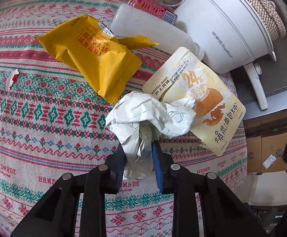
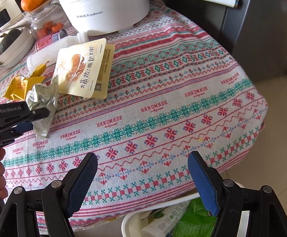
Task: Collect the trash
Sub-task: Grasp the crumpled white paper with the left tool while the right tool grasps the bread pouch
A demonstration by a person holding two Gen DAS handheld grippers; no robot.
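blue pads on my left claw (image 1: 138,158) pinch the lower end of a crumpled paper ball (image 1: 149,116), so that claw is clamped on the paper. from the right wrist view the same paper (image 2: 42,102) hangs out past the left claw (image 2: 32,118), its bottom edge close to the patterned tablecloth (image 2: 163,108); whether it touches the cloth i cannot tell.

just behind the paper lies a cream bread pouch (image 1: 198,98), its near corner tucked under the crumple. to the left of that sits a yellow snack wrapper (image 1: 96,59), torn at one end, flat on the cloth. beyond both lies a white plastic bottle (image 1: 143,29) on its side, a pink can (image 1: 153,7) behind it, and a white electric pot (image 1: 222,29) beside them. a small red and white scrap (image 1: 11,78) lies well apart at the far left.

my right claw (image 2: 142,177) is spread wide and grips nothing, hovering over the table's near edge. below it, past the edge, i see a white bin (image 2: 127,223) with a green wrapper (image 2: 192,223) and other packaging in it.
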